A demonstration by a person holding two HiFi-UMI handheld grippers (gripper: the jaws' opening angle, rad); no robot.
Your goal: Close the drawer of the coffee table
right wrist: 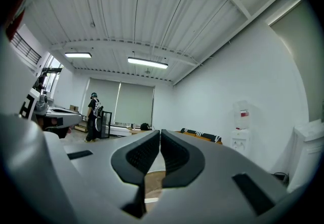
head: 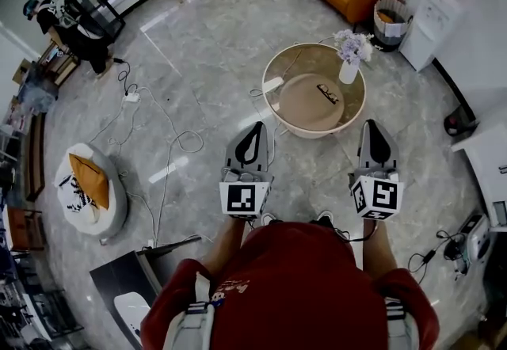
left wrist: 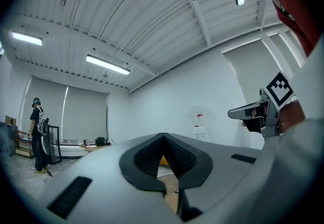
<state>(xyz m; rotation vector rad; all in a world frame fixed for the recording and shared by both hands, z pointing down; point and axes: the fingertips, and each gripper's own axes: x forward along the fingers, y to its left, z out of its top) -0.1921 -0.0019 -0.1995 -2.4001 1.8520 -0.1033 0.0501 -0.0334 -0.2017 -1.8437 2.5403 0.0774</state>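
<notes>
Lying beyond both tongs — coffee table

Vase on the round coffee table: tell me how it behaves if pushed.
Narrow white vase under a wide bunch of flowers: probably top-heavy, apt to tip. Possibly ceramic or glass, so fragile. Near the coffee table's rim, it might fall off.

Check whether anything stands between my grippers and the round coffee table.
Nothing visible does. Only bare floor lies between the left gripper, the right gripper and the coffee table. A white cable loops off to the left. The drawer itself cannot be made out.
</notes>
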